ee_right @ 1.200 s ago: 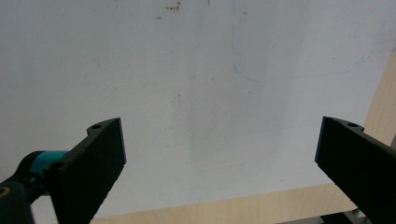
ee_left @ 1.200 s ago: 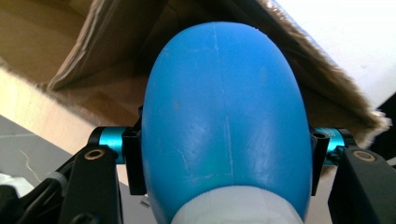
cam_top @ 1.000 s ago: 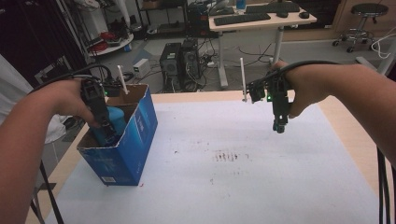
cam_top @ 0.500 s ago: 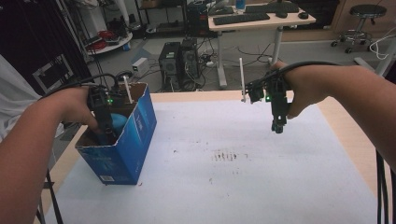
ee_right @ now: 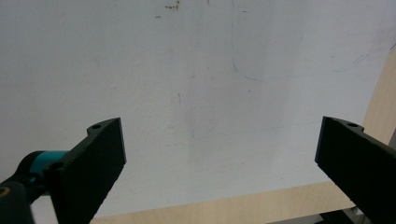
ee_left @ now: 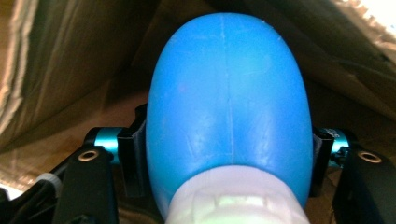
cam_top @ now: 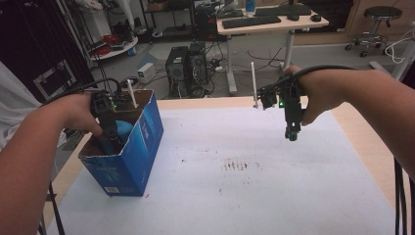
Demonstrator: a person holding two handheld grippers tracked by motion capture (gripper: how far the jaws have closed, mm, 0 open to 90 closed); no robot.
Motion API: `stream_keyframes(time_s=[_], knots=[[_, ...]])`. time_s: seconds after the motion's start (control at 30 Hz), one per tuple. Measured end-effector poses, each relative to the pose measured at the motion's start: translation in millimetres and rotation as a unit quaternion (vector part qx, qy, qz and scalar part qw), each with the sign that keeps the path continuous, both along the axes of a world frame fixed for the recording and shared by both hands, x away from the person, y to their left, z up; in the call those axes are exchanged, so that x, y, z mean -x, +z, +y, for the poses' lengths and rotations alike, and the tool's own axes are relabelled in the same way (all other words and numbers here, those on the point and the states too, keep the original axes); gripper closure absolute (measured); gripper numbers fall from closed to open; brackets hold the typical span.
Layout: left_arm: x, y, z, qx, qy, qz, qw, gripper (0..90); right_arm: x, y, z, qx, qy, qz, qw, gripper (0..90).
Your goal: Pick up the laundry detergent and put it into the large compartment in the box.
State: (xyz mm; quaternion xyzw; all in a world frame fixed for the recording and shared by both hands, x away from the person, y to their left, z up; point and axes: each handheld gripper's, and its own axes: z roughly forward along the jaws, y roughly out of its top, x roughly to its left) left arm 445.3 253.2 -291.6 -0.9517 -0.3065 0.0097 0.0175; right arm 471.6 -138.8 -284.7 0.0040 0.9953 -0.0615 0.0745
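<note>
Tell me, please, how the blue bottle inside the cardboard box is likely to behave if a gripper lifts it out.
The blue bottle looks smooth and rounded, so it may slip between the left gripper pads. Its moulded seam suggests stiff plastic, probably keeping its shape. The blue cardboard box is tall and narrow, so it might tip if the bottle catches its wall.

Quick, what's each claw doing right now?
Left gripper: inside the box, jaws just easing open, blue bottle between them.
Right gripper: open, holding nothing.
</note>
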Motion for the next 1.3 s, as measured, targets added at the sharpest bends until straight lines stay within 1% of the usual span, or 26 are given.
stream_keyframes(time_s=[0.03, 0.13, 0.23, 0.33, 0.4, 0.43, 0.47, 0.57, 0.6, 0.67, 0.73, 0.77, 0.83, 0.87, 0.93, 0.97, 1.0, 1.03, 1.07, 1.1, 1.13, 1.17, 1.2, 1.23, 1.27, 1.3], knots=[[0.0, 0.0, 0.0, 0.0, 0.0, 0.0, 1.0, 31.8, 0.0, 0.0, 0.0, 0.0, 0.0, 0.0, 1.0, 0.8], [1.1, 1.2, 0.6, 0.005, -0.004, 0.0, 1.0, 31.2, 0.0, 0.0, 0.1, 0.0, -0.001, 0.0, 1.0, 0.8], [1.7, 2.9, 1.1, 0.007, -0.001, 0.002, 1.0, 29.8, 0.2, -0.3, 0.2, 0.001, 0.0, 0.001, 1.0, 0.8], [2.2, 5.6, 1.1, 0.009, 0.002, 0.0, 1.0, 28.2, -0.1, -0.7, -0.2, 0.0, 0.004, 0.002, 1.0, 0.8], [2.8, 7.5, 0.6, 0.011, 0.003, -0.003, 0.9999, 28.2, 1.6, -0.8, -0.5, 0.001, -0.007, 0.002, 1.0, 0.8], [3.3, 8.4, 0.3, 0.011, 0.007, -0.002, 0.9999, 27.6, 0.9, -1.3, -0.7, 0.0, -0.001, 0.002, 1.0, 0.8], [3.3, 8.4, 0.3, 0.011, 0.007, -0.002, 0.9999, 27.0, 0.9, -1.3, -0.7, 0.0, -0.001, 0.002, 1.0, 0.8], [4.9, 14.4, 0.4, 0.01, 0.01, -0.003, 0.9999, 26.6, 0.6, -2.5, -1.6, 0.001, -0.001, 0.003, 1.0, 0.8], [5.3, 16.2, 0.6, 0.01, 0.01, -0.003, 0.9999, 25.0, 0.9, -2.5, -1.6, 0.001, -0.003, 0.003, 1.0, 0.8], [6.4, 19.7, 0.3, 0.012, 0.008, -0.003, 0.9999, 24.8, 0.8, -2.3, -1.7, -0.001, 0.0, 0.002, 1.0, 0.8], [7.7, 23.3, -0.2, 0.01, 0.013, -0.006, 0.9998, 22.2, 1.3, -2.1, -1.5, -0.002, -0.001, 0.002, 1.0, 0.8], [7.8, 25.4, 0.0, 0.008, 0.01, -0.004, 0.9999, 21.9, 1.1, -1.8, -1.5, -0.002, 0.002, 0.003, 1.0, 0.8], [9.2, 29.7, 0.1, 0.009, 0.013, -0.011, 0.9998, 21.8, 1.2, -1.3, -1.6, -0.003, 0.003, 0.003, 1.0, 0.8], [9.2, 29.7, 0.1, 0.009, 0.013, -0.011, 0.9998, 20.5, 1.2, -1.3, -1.6, -0.003, 0.003, 0.003, 1.0, 0.8], [10.1, 34.3, 0.8, 0.009, 0.016, -0.01, 0.9998, 20.1, 2.1, -0.7, -1.6, -0.003, 0.0, 0.002, 1.0, 0.8], [11.4, 38.7, 1.2, 0.004, 0.021, -0.016, 0.9997, 19.2, 2.7, -0.3, -1.6, -0.003, -0.002, 0.003, 1.0, 0.8], [11.4, 38.7, 1.2, 0.004, 0.021, -0.016, 0.9997, 18.8, 2.7, -0.3, -1.6, -0.003, -0.002, 0.003, 1.0, 0.8], [12.9, 44.3, 1.4, 0.004, 0.021, -0.019, 0.9996, 18.3, 2.5, 0.0, -1.9, -0.003, 0.002, 0.003, 1.0, 0.8], [12.9, 44.3, 1.4, 0.004, 0.021, -0.019, 0.9996, 18.0, 2.5, 0.0, -1.9, -0.003, 0.002, 0.003, 1.0, 0.8], [15.1, 50.5, 0.8, 0.004, 0.02, -0.022, 0.9995, 17.1, 3.1, 0.3, -2.4, -0.004, 0.001, 0.001, 1.0, 0.8], [15.1, 50.5, 0.8, 0.004, 0.02, -0.022, 0.9995, 16.1, 3.1, 0.3, -2.4, -0.004, 0.001, 0.001, 1.0, 0.8], [16.3, 54.0, 0.4, 0.004, 0.019, -0.023, 0.9996, 16.1, 3.3, 0.6, -2.6, -0.003, 0.0, 0.001, 1.0, 0.8], [18.1, 58.6, -0.2, 0.006, 0.018, -0.025, 0.9995, 15.9, 2.6, 0.6, -3.0, -0.004, 0.004, 0.002, 1.0, 0.8], [20.5, 65.2, -1.5, 0.009, 0.023, -0.027, 0.9993, 15.2, 3.3, 0.9, -3.4, -0.005, 0.001, 0.0, 1.0, 0.8], [20.5, 65.2, -1.5, 0.009, 0.023, -0.027, 0.9993, 12.9, 3.2, 0.7, -3.4, -0.005, 0.002, 0.001, 1.0, 0.8], [22.2, 68.8, -2.7, 0.01, 0.02, -0.027, 0.9994, 12.9, 3.2, 0.7, -3.4, -0.005, 0.002, 0.001, 1.0, 0.8]])
